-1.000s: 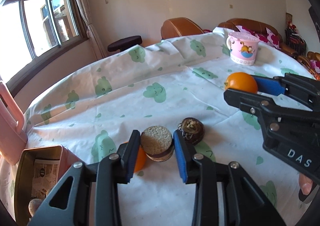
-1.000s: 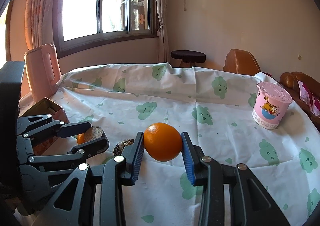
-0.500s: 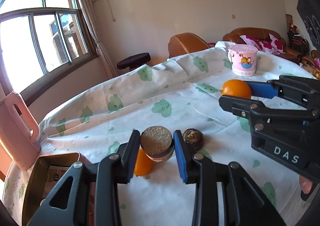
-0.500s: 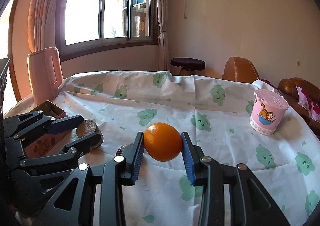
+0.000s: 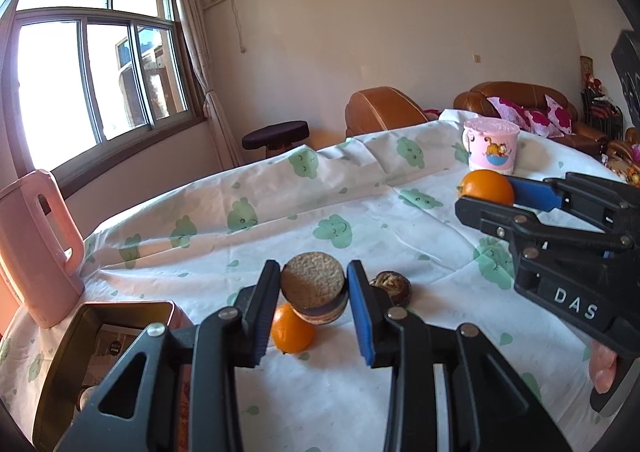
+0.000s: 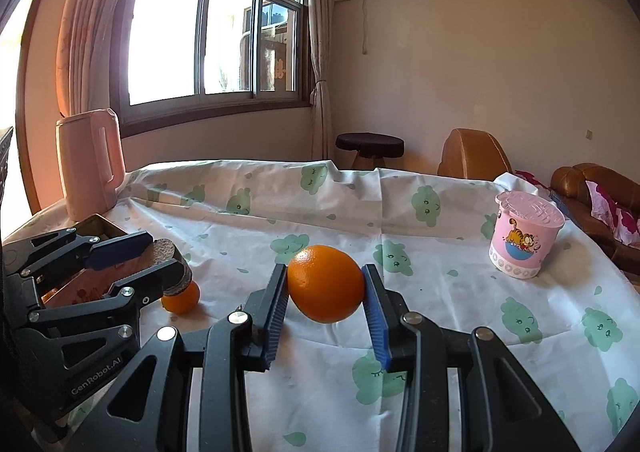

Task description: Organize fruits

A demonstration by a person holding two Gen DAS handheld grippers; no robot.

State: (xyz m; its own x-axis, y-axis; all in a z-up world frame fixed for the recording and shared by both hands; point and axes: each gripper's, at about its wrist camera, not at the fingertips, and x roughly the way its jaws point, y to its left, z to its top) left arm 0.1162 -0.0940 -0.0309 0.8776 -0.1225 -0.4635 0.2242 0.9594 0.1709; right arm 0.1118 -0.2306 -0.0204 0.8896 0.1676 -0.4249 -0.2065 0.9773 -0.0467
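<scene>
My left gripper (image 5: pixel 314 298) is shut on a round brown fruit with a rough tan cut face (image 5: pixel 314 286) and holds it above the tablecloth; it also shows in the right wrist view (image 6: pixel 166 264). Below it lie a small orange (image 5: pixel 291 330) and a dark brown fruit (image 5: pixel 392 286). My right gripper (image 6: pixel 326 292) is shut on a large orange (image 6: pixel 326 284), held above the cloth; in the left wrist view that orange (image 5: pixel 486 187) sits at the right.
An open metal tin (image 5: pixel 72 340) stands at the lower left, next to a pink jug (image 5: pixel 36 248). A pink cartoon cup (image 6: pixel 524 238) stands at the far right. The white cloth with green clouds (image 6: pixel 440 312) covers the table. Sofa and stool stand behind.
Both grippers have risen with their fruits held. The small orange under the left gripper is more exposed now.
</scene>
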